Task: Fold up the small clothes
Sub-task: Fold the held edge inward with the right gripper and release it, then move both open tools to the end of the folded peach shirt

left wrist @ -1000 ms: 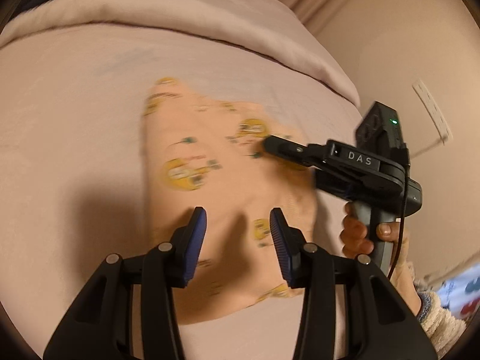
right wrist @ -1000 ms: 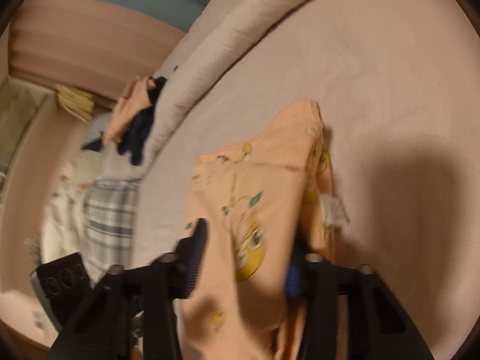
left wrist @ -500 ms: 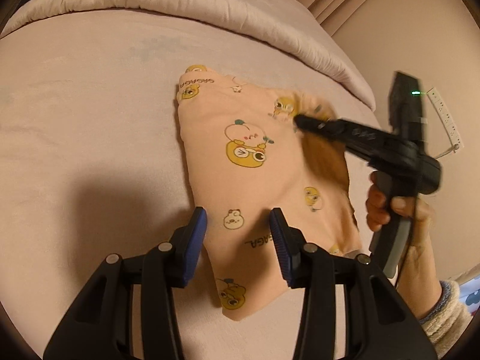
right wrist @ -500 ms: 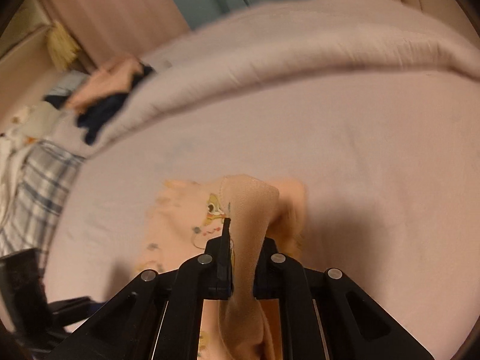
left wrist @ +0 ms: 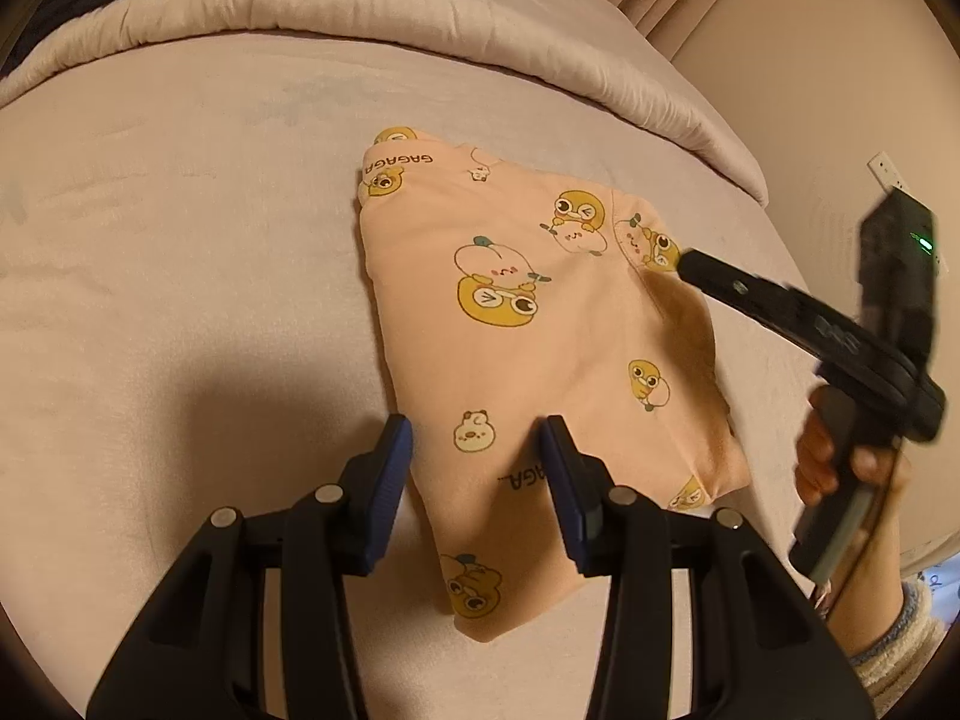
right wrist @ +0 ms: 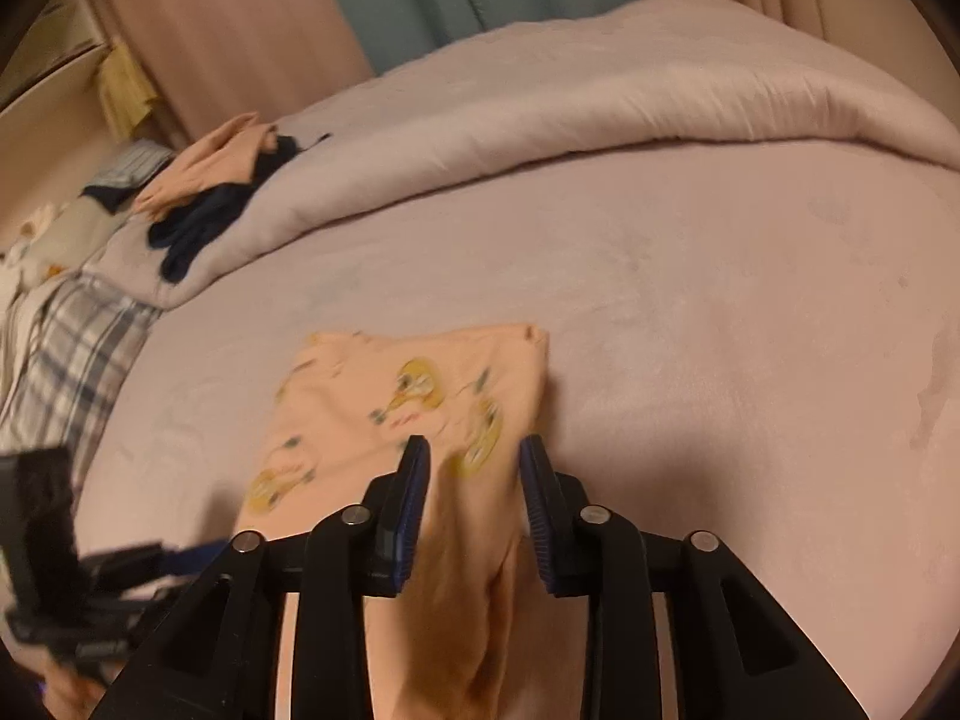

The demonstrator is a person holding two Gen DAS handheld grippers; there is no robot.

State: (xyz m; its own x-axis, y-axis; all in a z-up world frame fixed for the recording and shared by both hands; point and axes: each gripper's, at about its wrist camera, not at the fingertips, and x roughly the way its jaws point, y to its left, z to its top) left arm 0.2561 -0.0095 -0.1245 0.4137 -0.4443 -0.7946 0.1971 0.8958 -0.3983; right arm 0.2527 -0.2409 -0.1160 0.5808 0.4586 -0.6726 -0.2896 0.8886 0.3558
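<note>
Both my tools frame the peach duck-print garment. Left wrist view: it lies centre frame on the bed sheet, under my unclenched left gripper. Right wrist view: a raised fold sits between my right gripper, whose jaws are opening.

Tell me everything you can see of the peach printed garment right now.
The peach garment is soft knit printed with yellow cartoon ducks and "GAGAGA" lettering. It lies folded into a rough slanted rectangle on the pink bed sheet. The right gripper is opening, a raised fold between its pads. The left gripper hangs open above the near edge.
</note>
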